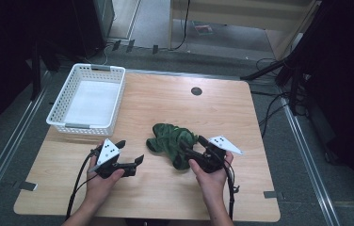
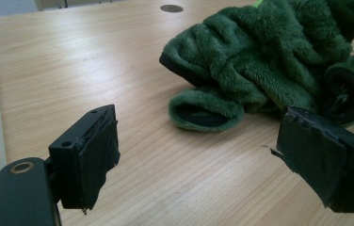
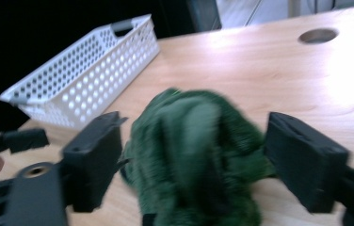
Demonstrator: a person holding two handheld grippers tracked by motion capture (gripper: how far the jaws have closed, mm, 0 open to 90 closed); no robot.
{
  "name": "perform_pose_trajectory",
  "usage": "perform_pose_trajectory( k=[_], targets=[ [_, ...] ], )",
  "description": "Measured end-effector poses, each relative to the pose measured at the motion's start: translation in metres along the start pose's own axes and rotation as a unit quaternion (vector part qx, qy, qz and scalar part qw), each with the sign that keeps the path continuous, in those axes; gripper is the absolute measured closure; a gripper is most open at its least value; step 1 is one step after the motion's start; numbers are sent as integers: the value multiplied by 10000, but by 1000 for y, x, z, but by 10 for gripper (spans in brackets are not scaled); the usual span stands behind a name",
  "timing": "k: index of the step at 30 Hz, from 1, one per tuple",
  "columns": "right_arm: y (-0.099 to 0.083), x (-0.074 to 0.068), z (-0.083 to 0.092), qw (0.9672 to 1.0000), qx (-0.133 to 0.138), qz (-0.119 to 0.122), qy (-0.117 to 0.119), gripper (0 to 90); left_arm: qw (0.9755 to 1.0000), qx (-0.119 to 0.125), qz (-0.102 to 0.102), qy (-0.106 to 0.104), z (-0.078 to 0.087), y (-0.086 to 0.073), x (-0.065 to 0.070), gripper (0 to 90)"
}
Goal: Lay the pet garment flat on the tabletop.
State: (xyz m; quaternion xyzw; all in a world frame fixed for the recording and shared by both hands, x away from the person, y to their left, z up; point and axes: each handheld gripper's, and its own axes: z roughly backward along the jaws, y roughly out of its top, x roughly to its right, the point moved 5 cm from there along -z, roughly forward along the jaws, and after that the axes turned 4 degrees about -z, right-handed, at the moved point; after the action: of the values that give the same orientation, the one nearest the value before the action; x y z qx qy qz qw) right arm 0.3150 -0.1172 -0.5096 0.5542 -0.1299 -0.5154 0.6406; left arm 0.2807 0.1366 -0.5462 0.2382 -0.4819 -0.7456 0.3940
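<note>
A crumpled green fleece garment (image 1: 172, 141) lies on the wooden table (image 1: 165, 188), near its middle. My left gripper (image 1: 130, 150) hovers just to its left, open, with bare wood between the jaws (image 2: 198, 160); the garment (image 2: 269, 61) sits ahead and to the right of them. My right gripper (image 1: 192, 143) is at the garment's right side, open. In the right gripper view the blurred garment (image 3: 194, 150) lies between the two spread jaws (image 3: 198, 155), and gaps show on both sides. The left gripper (image 3: 20, 139) shows at the left edge there.
An empty white perforated basket (image 1: 90, 68) stands at the table's back left corner, also seen in the right gripper view (image 3: 81, 66). A round cable hole (image 1: 196, 91) sits near the back edge. Dark stands and cables surround the table.
</note>
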Motion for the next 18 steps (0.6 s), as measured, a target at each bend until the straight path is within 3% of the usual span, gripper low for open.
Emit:
perform_pose_trajectory(
  k=[2, 4, 7, 8, 11, 15, 17, 18],
  targets=[
    [-4, -3, -3, 9997, -155, 200, -31, 182, 10000, -56, -1, -53, -1, -2, 1, 145],
    [-5, -3, -4, 9995, -201, 218, -68, 208, 9999, -112, 19, -66, -3, -3, 2, 147],
    [-10, 0, -6, 9990, -389, 215, 91, 526, 9997, -169, 43, -153, -5, -4, 4, 154],
    [-13, 6, -6, 9990, -434, 83, 57, 725, 9997, -175, 19, -170, -5, -5, 5, 191],
    [-13, 7, -4, 9988, -414, -65, 260, 798, 9997, -146, 27, -204, -5, -4, 6, 217],
    [-10, -10, 0, 9972, -343, 119, 659, 826, 9995, -37, -33, -305, -4, -1, 11, 238],
    [-8, -27, 0, 9942, -375, 196, 986, 829, 9990, -10, -138, -435, -4, -1, 17, 245],
    [-7, -47, 1, 9880, -389, 418, 1437, 787, 9983, -13, -199, -547, -4, -1, 21, 245]
  ],
)
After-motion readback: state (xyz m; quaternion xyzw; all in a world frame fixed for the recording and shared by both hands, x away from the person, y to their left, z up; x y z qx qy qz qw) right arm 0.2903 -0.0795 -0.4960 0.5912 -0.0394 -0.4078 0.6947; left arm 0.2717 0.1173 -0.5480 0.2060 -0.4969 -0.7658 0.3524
